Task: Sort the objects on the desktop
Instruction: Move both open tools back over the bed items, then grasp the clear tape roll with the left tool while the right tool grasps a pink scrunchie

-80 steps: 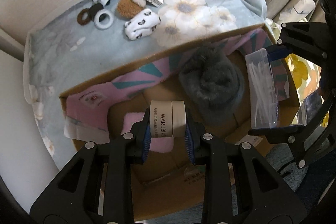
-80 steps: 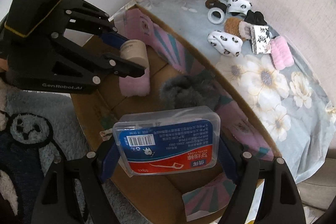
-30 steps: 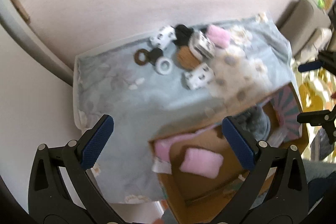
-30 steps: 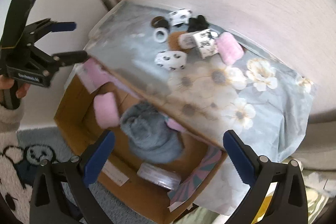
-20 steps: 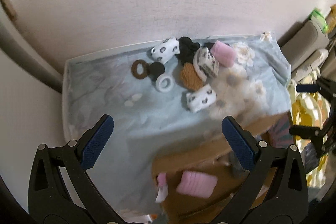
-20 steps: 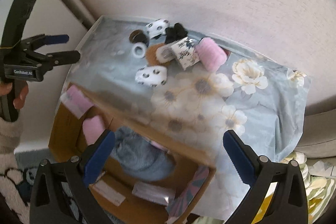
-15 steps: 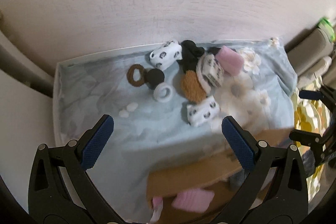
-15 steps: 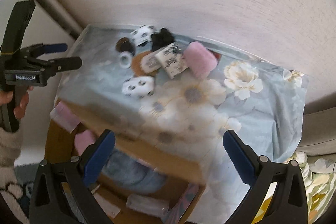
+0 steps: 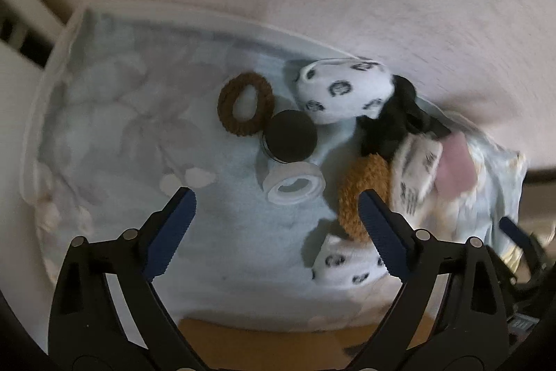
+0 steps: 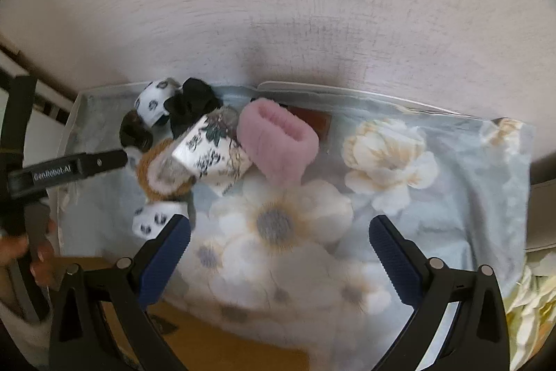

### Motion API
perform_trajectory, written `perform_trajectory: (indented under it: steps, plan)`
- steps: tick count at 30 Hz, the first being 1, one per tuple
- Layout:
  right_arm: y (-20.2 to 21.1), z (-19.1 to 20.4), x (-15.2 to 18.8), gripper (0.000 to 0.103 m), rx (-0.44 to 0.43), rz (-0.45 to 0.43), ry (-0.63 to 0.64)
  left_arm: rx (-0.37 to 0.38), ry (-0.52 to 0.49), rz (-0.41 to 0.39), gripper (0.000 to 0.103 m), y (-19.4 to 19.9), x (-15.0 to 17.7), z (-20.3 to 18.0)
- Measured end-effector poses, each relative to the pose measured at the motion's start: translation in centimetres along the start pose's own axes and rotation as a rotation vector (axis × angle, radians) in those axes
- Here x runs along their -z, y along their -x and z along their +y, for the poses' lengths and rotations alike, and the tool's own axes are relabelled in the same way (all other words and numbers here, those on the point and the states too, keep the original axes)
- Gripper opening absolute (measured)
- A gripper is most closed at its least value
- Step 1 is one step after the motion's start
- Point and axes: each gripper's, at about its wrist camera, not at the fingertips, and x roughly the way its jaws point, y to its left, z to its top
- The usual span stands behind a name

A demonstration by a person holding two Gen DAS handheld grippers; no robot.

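Observation:
My left gripper point(image 9: 274, 202) is open and empty above the cloth, just short of a white tape ring point(image 9: 293, 184). Behind the ring stand a black-lidded jar point(image 9: 290, 137), a brown hair tie point(image 9: 245, 104) and a white spotted sock roll point(image 9: 344, 90). A second spotted roll point(image 9: 347, 261) and a brown furry item point(image 9: 365, 193) lie to the right. My right gripper point(image 10: 279, 232) is open and empty over the floral cloth, short of a pink fluffy band point(image 10: 278, 139) and a floral-printed box point(image 10: 212, 155). The left gripper's finger point(image 10: 69, 171) shows at the left.
The things lie on a flower-printed cloth point(image 10: 434, 214) against a pale wall point(image 10: 312, 6). A black scrunchie point(image 10: 191, 105) lies at the back. The cardboard box's edge point(image 9: 278, 341) is just below both grippers, and it also shows in the right wrist view point(image 10: 215, 332).
Both grippers let go of the tape roll and the floss case into the box. Both, open and empty, rose out of it and moved forward over the cloth toward the pile.

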Motion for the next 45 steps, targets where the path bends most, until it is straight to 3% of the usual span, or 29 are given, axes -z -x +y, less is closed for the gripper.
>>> perform_trajectory:
  steps: [5, 12, 15, 18, 22, 24, 26, 32, 41, 45]
  plan:
    - [-1.3, -0.5, -0.9, 0.103, 0.005, -0.009, -0.056, -0.010, 0.097, 0.021, 0.088, -1.5, 0.2, 0.3]
    - [-2.7, -1.2, -1.5, 0.103, 0.001, -0.043, -0.182, -0.031, 0.182, -0.012, 0.088, -2.0, 0.7, 0.4]
    - [-3.2, -1.7, -1.9, 0.103, -0.010, -0.062, -0.234, -0.038, 0.196, -0.012, 0.080, -2.2, 0.8, 0.3]
    - [-3.6, -2.3, -1.9, 0.091, -0.037, -0.067, -0.269, -0.046, 0.193, 0.010, 0.068, -2.7, 1.0, 0.1]
    - [-4.5, -3.0, -1.8, 0.061, -0.076, -0.046, -0.284, -0.057, 0.187, 0.005, 0.060, -2.6, 1.2, -0.1]
    - [-4.6, -3.2, -1.7, 0.054, -0.101, -0.050, -0.288, -0.064, 0.182, -0.001, 0.053, -2.5, 1.3, -0.2]
    - [-4.5, -3.2, -1.7, 0.038, -0.112, -0.056, -0.276, -0.067, 0.173, -0.008, 0.040, -2.3, 1.5, -0.3]
    - [-3.4, -2.7, -1.3, 0.027, -0.093, -0.074, -0.215, -0.044, 0.151, -0.002, 0.040, -1.8, 2.2, -0.7]
    - [-0.9, -4.1, -0.9, 0.025, -0.093, -0.112, -0.199, -0.024, 0.129, -0.024, 0.040, 0.8, 3.4, -0.5]
    - [0.8, -4.6, -0.2, 0.025, -0.086, -0.126, -0.189, -0.039, 0.074, -0.042, 0.040, 2.4, 4.0, -1.0]
